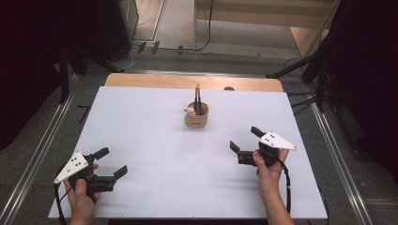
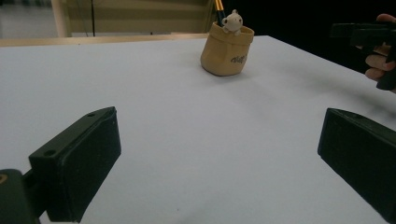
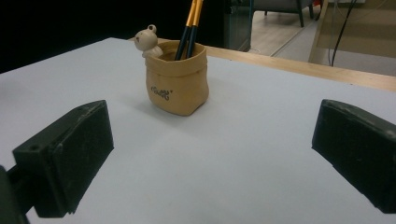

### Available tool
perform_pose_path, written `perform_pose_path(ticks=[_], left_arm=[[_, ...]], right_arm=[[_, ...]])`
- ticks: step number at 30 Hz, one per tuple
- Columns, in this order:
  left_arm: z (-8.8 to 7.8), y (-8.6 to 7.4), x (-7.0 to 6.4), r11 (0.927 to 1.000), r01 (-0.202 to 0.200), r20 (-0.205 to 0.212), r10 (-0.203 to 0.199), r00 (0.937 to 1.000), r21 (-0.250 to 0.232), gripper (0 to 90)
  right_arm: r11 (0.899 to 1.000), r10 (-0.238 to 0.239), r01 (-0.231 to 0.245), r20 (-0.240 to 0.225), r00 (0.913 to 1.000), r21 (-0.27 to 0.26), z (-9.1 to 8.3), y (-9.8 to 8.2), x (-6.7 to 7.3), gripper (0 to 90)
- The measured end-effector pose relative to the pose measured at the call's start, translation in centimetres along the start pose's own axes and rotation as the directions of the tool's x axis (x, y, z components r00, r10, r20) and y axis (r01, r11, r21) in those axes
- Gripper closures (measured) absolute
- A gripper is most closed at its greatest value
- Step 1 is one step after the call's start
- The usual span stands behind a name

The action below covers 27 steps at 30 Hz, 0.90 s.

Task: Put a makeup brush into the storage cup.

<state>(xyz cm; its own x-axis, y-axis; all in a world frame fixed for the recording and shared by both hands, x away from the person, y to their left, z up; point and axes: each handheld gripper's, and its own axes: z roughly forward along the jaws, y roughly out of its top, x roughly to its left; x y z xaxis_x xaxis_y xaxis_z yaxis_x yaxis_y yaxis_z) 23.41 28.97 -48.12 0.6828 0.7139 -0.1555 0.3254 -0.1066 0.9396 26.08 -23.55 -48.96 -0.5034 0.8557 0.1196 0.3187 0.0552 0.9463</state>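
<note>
A tan pen pot [image 1: 196,116] with a small cream bear on its rim stands near the middle back of the white table [image 1: 155,154]. Two black-and-yellow pencils [image 1: 198,99] stick up from it. The left gripper view has the pot [image 2: 228,50] far ahead, and the right gripper view has it [image 3: 176,83] closer. My left gripper [image 1: 110,162] hovers open at the near left of the table, nothing between its jaws. My right gripper [image 1: 245,138] is open at the near right, pointing toward the pot, also holding nothing.
A wooden strip [image 1: 187,82] runs along the table's far edge. Metal rails [image 1: 328,140] flank the table on the floor. Dark stands and cables [image 1: 309,65] sit beyond the far corners. In the left gripper view, the other hand and its gripper [image 2: 373,42] appear at the right.
</note>
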Motion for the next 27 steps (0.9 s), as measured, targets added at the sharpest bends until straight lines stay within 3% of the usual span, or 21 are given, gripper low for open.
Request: perform_pose_path(ticks=[14, 27], left_arm=[[-0.1, 0.1, -0.1, 1.0000, 0.000, -0.007, 0.000, 1.0000, -0.003, 0.0], [-0.3, 0.1, 0.0, 1.0000, 0.002, -0.011, -0.002, 0.9999, -0.004, 0.0]], right_arm=[[1.000, 0.013, -0.013, 0.032, 0.9994, -0.004, -3.2, -2.0, -0.8, 0.0], [0.998, 0.064, -0.063, 0.053, 0.9966, -0.018, -6.4, -3.6, -1.8, 0.0]])
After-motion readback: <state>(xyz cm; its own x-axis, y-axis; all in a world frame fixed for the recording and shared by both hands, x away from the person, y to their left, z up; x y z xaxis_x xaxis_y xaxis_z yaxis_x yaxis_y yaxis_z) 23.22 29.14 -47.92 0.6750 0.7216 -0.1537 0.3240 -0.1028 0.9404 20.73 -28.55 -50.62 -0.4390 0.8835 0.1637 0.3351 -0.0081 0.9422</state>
